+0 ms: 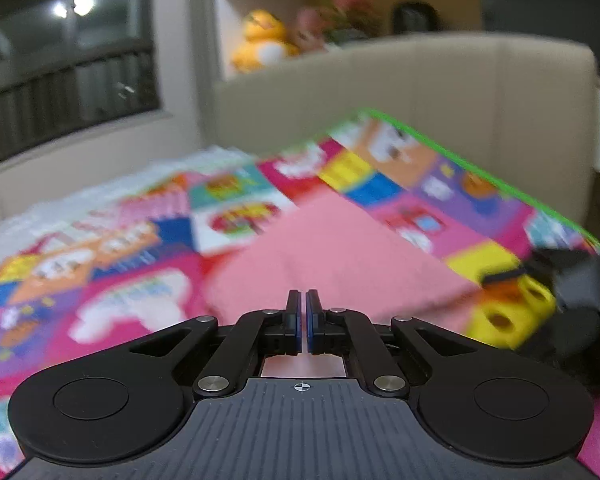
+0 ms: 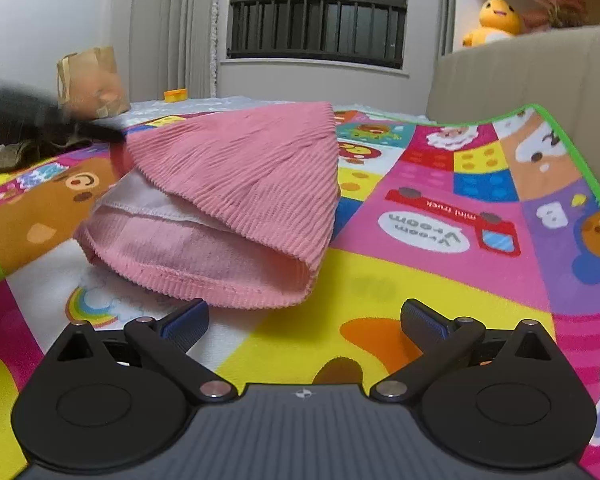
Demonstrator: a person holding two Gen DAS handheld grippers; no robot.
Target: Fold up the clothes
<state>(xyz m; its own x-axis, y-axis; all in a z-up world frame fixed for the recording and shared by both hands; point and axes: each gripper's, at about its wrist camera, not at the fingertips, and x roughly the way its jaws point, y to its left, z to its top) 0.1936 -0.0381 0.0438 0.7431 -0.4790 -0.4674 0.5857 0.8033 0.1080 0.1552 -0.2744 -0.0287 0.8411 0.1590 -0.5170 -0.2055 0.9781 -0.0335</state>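
1. Pink corduroy garment (image 2: pixel 236 184) lies on the colourful play mat (image 2: pixel 440 272), doubled over itself, with its open hem facing the right wrist camera and the paler inner lining on show.
2. One corner of the top layer is lifted off the mat on the camera's left side, and it is pulled towards the left gripper (image 2: pixel 100 133), seen there as a dark blur at the fabric's edge.
3. Left gripper from its own camera (image 1: pixel 303 320): jaws drawn together with only a sliver of gap, pink cloth right beyond the tips. Whether fabric is pinched there, that view does not settle; the whole frame is smeared with motion.
4. Right gripper (image 2: pixel 303 320) hovers low over the yellow patch of the mat, just short of the garment's hem, jaws spread wide and holding nothing.
5. Mat's green-trimmed far edge curls up against a beige sofa (image 2: pixel 520 76).
6. Yellow plush toy (image 2: pixel 496 20) sits on the ledge behind the sofa; a brown paper bag (image 2: pixel 90 80) stands beyond the mat's far left corner.
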